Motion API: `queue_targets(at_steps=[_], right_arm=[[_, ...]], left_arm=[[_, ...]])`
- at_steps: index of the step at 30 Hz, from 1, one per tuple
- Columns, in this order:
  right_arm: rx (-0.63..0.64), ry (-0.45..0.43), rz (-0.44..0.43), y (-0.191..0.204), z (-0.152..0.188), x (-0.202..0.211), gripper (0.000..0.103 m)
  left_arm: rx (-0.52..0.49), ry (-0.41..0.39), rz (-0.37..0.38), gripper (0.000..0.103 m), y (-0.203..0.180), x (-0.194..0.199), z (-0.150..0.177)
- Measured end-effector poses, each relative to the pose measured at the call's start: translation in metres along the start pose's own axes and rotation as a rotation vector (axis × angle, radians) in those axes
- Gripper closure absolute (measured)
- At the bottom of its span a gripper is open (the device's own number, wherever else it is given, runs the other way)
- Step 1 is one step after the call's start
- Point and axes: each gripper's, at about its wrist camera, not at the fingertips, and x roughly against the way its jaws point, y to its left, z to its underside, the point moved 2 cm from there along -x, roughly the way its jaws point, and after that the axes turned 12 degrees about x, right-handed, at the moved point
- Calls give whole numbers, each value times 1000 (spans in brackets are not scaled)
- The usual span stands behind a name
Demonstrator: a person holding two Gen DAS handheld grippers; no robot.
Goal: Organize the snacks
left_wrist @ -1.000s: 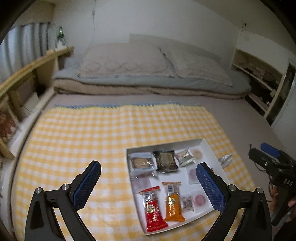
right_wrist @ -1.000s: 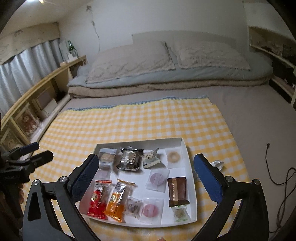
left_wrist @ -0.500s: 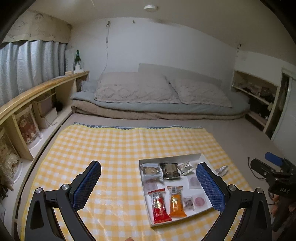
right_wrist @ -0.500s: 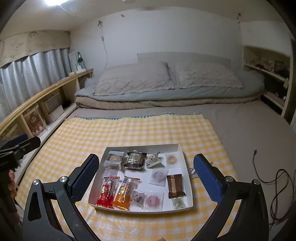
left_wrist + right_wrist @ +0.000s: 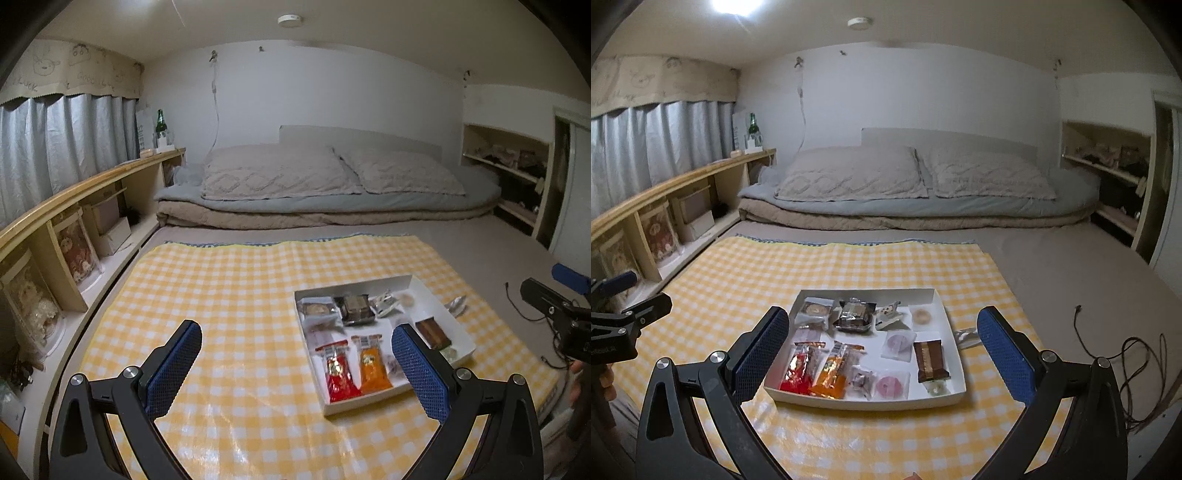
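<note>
A white shallow tray [image 5: 943, 400] [image 5: 413, 283] lies on the yellow checked cloth [image 5: 849, 258] [image 5: 240, 295] and holds several wrapped snacks. Among them are a red packet [image 5: 798, 371] [image 5: 339, 374], an orange packet [image 5: 833, 373] [image 5: 372, 369], a brown bar [image 5: 929, 360] [image 5: 431, 332] and a dark wrapped cake [image 5: 854, 314] [image 5: 355, 308]. One silver wrapper [image 5: 966, 336] [image 5: 455, 304] lies outside the tray at its right side. My left gripper [image 5: 297, 373] stands open above the cloth, left of the tray. My right gripper [image 5: 882, 363] is open, held back above the tray's near end, holding nothing.
Folded bedding with two pillows [image 5: 916, 181] lies beyond the cloth. A wooden shelf [image 5: 665, 192] with boxes runs along the left wall, an open cupboard [image 5: 1108, 173] stands at the right. A dark cable [image 5: 1137, 369] trails on the floor at the right.
Both grippers have pulled back and tilted up, so the tray looks smaller and the wall and ceiling have come into view. Both stay open and nothing in the tray has moved.
</note>
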Motion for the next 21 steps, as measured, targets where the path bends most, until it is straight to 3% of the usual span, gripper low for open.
queue_targets(at_steps=[9,21], right_arm=[[34,27,22,19,21,10,0],[25,42,31,26,39,21,0]], left_arm=[[7,5,-41,0,8,5,9],[-28,13,-36,0,8,15,23]])
